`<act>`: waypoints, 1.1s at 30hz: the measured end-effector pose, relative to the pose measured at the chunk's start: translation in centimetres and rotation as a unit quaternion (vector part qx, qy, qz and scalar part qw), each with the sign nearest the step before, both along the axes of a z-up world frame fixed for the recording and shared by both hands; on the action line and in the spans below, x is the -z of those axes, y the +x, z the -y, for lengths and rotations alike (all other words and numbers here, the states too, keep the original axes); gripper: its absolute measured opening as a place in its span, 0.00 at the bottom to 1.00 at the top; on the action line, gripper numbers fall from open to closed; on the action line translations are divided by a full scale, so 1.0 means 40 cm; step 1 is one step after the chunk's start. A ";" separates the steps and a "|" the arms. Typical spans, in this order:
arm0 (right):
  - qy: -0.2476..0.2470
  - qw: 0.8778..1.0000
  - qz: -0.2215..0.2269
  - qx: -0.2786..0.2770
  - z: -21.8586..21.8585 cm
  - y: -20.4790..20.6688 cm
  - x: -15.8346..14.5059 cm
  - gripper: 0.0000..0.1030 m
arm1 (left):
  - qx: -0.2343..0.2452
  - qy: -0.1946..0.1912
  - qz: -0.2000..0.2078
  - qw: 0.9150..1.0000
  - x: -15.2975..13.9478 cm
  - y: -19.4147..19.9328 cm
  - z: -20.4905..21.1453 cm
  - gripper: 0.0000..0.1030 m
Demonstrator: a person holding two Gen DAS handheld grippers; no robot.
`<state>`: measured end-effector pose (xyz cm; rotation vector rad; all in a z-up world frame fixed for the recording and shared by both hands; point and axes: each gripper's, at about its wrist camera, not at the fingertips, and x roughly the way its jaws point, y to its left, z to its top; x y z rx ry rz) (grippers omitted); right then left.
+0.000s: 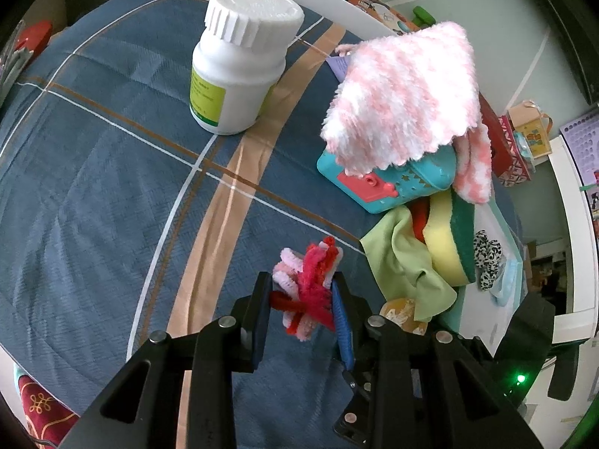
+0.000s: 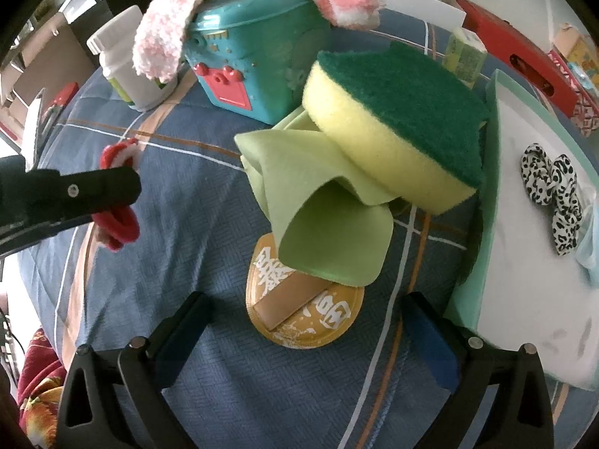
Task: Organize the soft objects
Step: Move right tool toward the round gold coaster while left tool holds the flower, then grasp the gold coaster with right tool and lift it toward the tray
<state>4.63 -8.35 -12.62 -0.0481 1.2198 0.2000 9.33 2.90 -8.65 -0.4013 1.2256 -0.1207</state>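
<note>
Left wrist: left tongs (image 1: 301,295) grip 1 pipe-cleaner bundle (image 1: 307,288); right tongs (image 2: 307,340) open, 1 sponge (image 2: 397,127).

Blanket (image 1: 112,187): woven cloth, matt, fine ribbed texture. Bottle (image 1: 239,63) on it: smooth white plastic, ridged cap. Towel (image 1: 404,93): fluffy pink-white pile. Sponge (image 2: 393,127): porous yellow foam, coarse green scourer top. Pipe cleaners (image 1: 307,284): fuzzy chenille.

Blue plaid bedcover (image 1: 112,172), pale green wall (image 1: 468,11) behind

Gold pad (image 2: 299,310) half under green cloth (image 2: 329,232)
</note>
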 end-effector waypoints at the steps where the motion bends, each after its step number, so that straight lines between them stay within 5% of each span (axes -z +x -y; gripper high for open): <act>1: 0.001 1.000 0.003 0.002 0.004 -0.003 -0.002 1.00 | -0.001 0.000 0.000 1.000 0.003 0.001 -0.002 0.31; 6: -0.007 1.000 0.019 0.003 0.006 -0.019 -0.017 0.97 | 0.000 0.003 0.000 1.000 0.011 0.005 -0.009 0.31; 20: -0.008 0.999 0.051 -0.010 0.013 -0.055 -0.057 0.56 | -0.001 0.005 0.001 1.000 0.010 0.003 -0.008 0.31; 33: 0.002 0.999 0.049 -0.024 0.014 -0.067 -0.088 0.49 | -0.007 -0.009 -0.001 1.000 -0.001 0.001 -0.016 0.31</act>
